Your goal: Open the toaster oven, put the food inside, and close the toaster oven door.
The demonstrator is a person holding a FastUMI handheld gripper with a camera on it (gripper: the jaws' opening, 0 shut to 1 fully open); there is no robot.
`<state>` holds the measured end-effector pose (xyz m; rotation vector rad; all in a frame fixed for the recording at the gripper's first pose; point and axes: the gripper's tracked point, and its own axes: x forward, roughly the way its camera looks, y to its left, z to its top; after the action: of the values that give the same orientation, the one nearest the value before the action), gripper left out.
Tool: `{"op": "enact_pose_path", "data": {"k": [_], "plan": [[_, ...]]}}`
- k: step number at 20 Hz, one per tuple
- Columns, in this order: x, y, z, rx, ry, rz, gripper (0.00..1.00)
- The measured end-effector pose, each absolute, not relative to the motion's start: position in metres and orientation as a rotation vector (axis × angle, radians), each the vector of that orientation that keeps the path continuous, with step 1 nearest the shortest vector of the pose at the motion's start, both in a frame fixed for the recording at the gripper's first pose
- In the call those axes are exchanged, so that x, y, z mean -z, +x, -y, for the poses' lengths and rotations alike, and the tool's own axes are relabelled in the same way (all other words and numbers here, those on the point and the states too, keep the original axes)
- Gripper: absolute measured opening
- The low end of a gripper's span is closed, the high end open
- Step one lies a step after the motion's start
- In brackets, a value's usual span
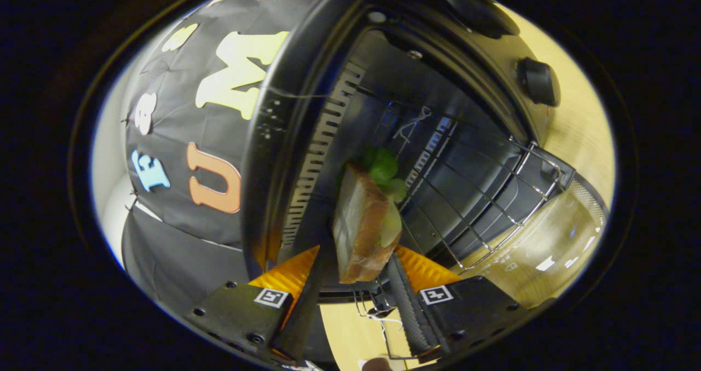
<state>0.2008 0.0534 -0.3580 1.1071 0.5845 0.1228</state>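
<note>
The sandwich point(364, 223) sits clamped between the two fingers of the gripper point(356, 261), at the mouth of the open toaster oven point(306, 113). The door point(547, 245) is already down; placing the food and closing it remain. The wire rack point(482, 195) lies just beside the bread, with open room deeper inside.

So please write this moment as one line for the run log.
stage: food going in | gripper: shut on sandwich | toaster oven: door open | wire rack: bare
</note>
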Motion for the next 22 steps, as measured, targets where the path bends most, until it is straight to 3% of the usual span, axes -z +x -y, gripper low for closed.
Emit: {"op": "enact_pose_path", "data": {"k": [10, 18, 22], "plan": [[0.372, 0.163, -0.062, -0.043, 1.031, -0.867, 0.77], [0.349, 0.128, -0.065, -0.064, 0.770, -0.892, 0.78], [0.340, 0.084, -0.057, -0.093, 0.496, -0.906, 0.85]]}}
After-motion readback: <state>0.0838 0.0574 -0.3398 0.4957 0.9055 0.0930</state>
